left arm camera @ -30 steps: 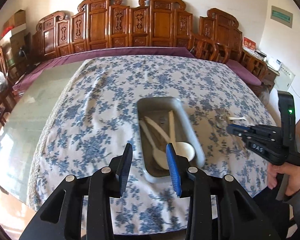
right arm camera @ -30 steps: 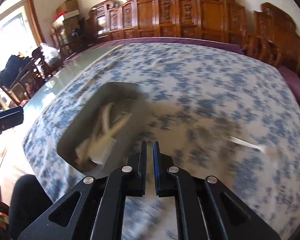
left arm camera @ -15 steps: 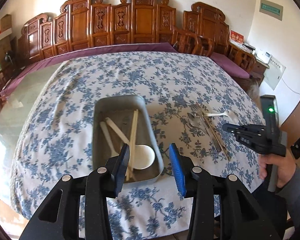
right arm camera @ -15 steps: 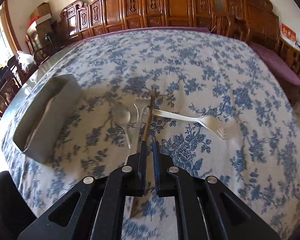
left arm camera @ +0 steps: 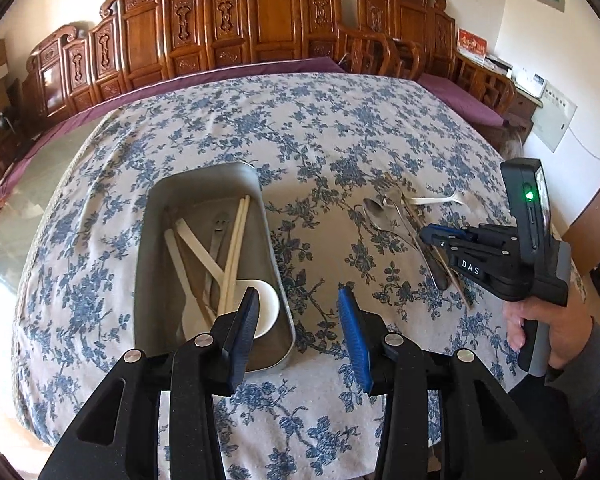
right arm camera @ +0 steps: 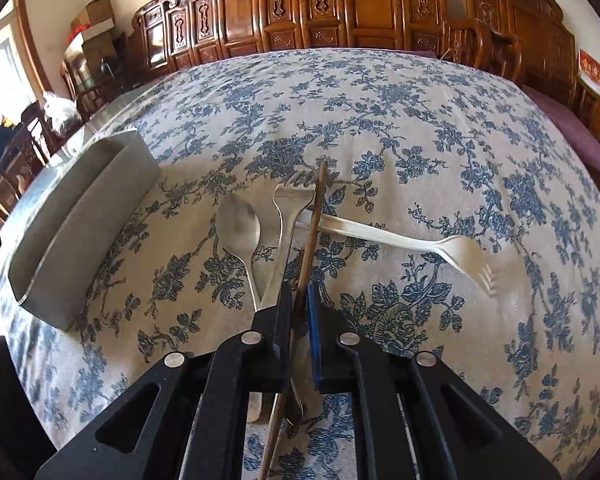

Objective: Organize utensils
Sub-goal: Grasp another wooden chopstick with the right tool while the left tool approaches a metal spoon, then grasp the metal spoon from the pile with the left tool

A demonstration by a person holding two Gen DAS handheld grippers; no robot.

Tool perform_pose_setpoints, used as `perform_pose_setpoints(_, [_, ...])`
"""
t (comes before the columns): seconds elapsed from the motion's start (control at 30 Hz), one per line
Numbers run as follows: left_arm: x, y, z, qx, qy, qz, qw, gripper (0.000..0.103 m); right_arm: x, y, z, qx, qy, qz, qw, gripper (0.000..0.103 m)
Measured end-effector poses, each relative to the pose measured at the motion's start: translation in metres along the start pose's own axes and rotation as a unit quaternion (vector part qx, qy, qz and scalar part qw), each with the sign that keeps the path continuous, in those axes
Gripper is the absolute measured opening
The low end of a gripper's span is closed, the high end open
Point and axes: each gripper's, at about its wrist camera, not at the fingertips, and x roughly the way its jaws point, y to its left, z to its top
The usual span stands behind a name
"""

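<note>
A tabletop (left arm camera: 340, 128) under blue-flowered cloth (right arm camera: 380, 120) carries a metal tray (left arm camera: 150, 248) at nine o'clock — loose cutlery (right arm camera: 288, 216) at three.

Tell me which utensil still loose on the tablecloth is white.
The plastic fork, lying crosswise with its tines to the right. The spoon and other fork are metal; the chopstick is brown wood.

The right tool (right arm camera: 298, 304) covered the near handles of the metal spoon (right arm camera: 238, 226) and metal fork (right arm camera: 288, 216), and the brown chopstick (right arm camera: 314, 232) ran between its fingers and off the lower edge. In the left wrist view, the left tool (left arm camera: 296, 300) hid the near end of the tray (left arm camera: 272, 248) and part of the white spoon (left arm camera: 268, 300). The desk (left arm camera: 220, 128) was cut off below.
</note>
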Motion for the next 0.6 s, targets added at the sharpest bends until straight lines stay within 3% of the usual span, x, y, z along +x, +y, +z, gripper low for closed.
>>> perform_pose_setpoints(0.23, [0.02,-0.026,0.01,0.009,0.003,-0.008,0.9999,0.039,-0.004,-0.018,-0.004,-0.014,-0.019,-0.031,0.999,0.006])
perform_pose_setpoints(0.6, [0.081,-0.053,0.043,-0.006,0.018,-0.017,0.9997,0.039,-0.011,-0.062,-0.002,0.043,-0.047,-0.02,0.998,0.006])
